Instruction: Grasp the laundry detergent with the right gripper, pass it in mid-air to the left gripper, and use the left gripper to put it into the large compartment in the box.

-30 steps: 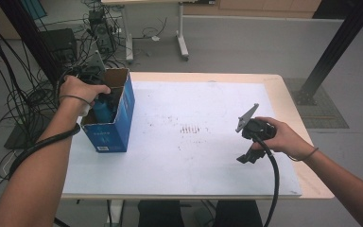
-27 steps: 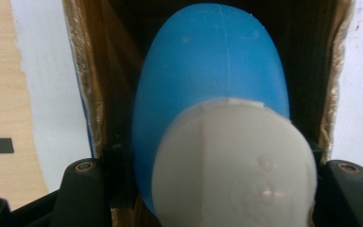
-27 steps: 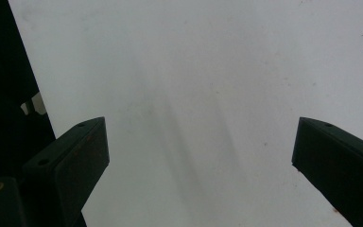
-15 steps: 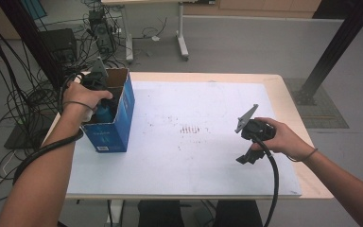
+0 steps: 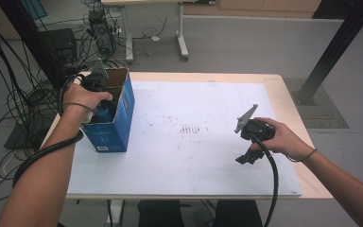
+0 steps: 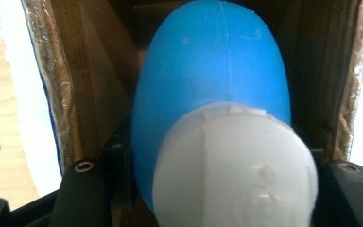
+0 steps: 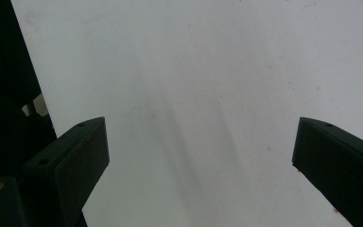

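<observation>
Meanwhile the left gripper (image 5: pixel 105 109) has drawn slightly toward the far end of the blue cardboard box (image 5: pixel 118 127), jaws clamped on a blue bottle with white cap (image 6: pixel 217 132) inside it; brown walls close on both sides. Right gripper (image 5: pixel 246 156) unmoved, jaws wide and empty over the white mat (image 5: pixel 194 161), well clear of the table edge (image 5: pixel 293 111)
</observation>
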### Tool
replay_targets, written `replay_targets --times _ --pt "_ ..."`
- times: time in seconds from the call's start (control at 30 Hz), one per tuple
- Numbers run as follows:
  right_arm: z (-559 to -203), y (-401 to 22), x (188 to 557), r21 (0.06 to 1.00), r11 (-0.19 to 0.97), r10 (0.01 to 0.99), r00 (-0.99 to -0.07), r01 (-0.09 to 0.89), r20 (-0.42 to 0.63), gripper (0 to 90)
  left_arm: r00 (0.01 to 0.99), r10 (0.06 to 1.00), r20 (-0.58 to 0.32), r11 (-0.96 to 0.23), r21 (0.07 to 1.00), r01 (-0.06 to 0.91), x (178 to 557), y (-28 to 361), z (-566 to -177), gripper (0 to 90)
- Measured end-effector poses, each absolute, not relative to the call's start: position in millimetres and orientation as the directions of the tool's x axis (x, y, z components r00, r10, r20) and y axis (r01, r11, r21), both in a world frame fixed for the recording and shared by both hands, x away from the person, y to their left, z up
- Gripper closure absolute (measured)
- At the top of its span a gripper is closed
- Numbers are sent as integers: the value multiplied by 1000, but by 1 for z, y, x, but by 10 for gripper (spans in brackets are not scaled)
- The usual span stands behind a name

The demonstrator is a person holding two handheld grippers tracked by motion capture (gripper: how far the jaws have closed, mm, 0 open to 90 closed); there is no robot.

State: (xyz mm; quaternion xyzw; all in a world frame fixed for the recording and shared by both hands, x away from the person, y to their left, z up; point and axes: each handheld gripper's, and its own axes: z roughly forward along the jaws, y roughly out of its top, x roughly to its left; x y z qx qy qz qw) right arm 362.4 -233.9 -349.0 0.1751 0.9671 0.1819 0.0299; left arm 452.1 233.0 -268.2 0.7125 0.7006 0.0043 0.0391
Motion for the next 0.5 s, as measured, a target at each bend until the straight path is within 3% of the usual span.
replay_targets --times 0.5 --pt "-351 -236 364 365 870 352 -936 331 9 45 21 999 -49 -18 55 998 453 233 -268 378"
